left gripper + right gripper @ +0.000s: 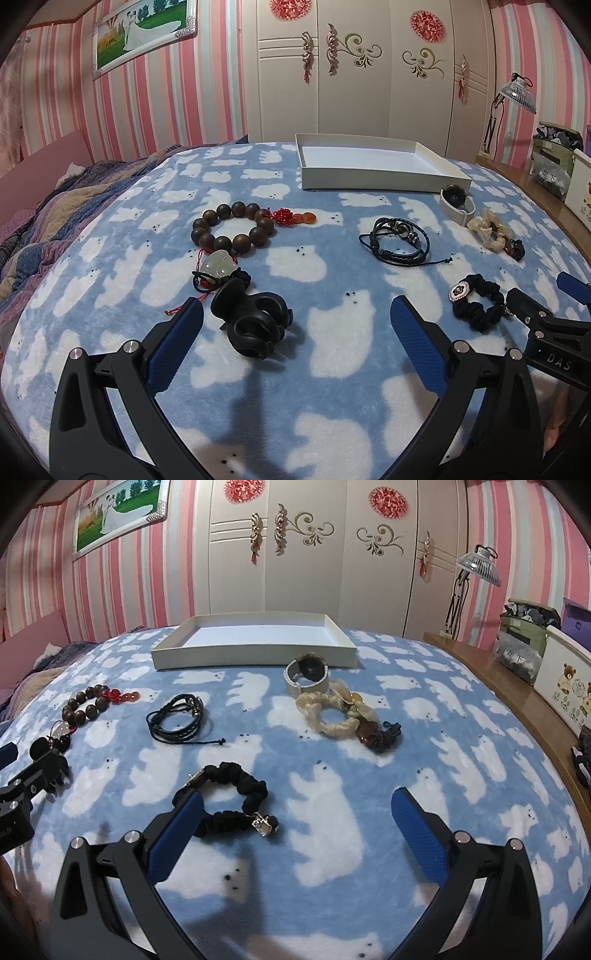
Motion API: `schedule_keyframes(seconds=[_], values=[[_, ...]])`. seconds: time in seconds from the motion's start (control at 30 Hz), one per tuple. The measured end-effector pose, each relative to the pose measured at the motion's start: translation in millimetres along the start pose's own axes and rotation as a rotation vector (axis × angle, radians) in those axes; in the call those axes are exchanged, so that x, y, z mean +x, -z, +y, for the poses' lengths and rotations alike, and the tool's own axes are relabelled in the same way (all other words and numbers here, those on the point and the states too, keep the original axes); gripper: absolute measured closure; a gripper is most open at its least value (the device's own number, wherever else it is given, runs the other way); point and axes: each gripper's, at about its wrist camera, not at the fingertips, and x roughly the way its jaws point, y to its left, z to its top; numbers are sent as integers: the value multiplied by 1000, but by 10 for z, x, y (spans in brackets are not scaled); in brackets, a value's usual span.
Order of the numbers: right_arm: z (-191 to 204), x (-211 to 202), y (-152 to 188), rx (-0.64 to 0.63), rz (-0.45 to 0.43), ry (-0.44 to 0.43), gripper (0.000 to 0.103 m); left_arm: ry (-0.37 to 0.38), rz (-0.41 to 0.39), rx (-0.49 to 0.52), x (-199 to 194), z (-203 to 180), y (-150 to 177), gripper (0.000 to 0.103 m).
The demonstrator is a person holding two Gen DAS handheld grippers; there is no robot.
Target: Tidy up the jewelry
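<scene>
Bed (332, 369), covered by a blue blanket printed with white bears; all items lie on it.

White tray (424, 177): shallow, open, at the far side of the bed, nothing inside.

Wooden bead bracelet (232, 229): dark brown beads with a red knot and an orange bead at its far right; left of centre in the left wrist view.

Pale green pendant (218, 264): on red cord, touching the bead bracelet's near edge.

Black hair claw (255, 321): just in front of the pendant, between the fingers of the left gripper (295, 325) but nearer the left one; no contact seen.

Black cord bracelets (400, 240): a loose braided bundle, mid-bed, well apart from the beads.

Watch (308, 674): dark round face, pale strap, just beside the tray's near right corner.

Cream scrunchie (334, 712): near the watch, with an amber and dark piece, possibly a second ornament, at its right end.

Black scrunchie (236, 797): carries a metal charm; it lies at the left finger of the right gripper (295, 816), partly hidden behind it.

Left gripper: fingers spread wide, holding nothing.

Right gripper: fingers spread wide, holding nothing.
</scene>
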Motion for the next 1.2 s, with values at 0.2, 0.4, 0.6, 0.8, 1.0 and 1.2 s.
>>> schedule_keyframes(seconds=[0.2, 0.4, 0.6, 0.8, 1.0, 1.2], values=[[-16, 2, -2, 11, 1, 8, 2, -1, 0, 2, 1, -8, 9, 3], [-28, 5, 0, 23, 3, 11, 2, 7, 22, -6, 32, 11, 4, 3], [-25, 27, -8, 24, 19, -25, 2, 18, 106, -37, 174, 81, -47, 3], [-49, -12, -170, 15, -21, -44, 2, 34, 121, -67, 201, 167, -254, 3], [-238, -1, -396, 56, -63, -14, 2, 57, 92, 40, 91, 59, -448, 3], [-362, 88, -463, 3, -84, 88, 2, -11, 106, 64, 56, 304, -469, 3]])
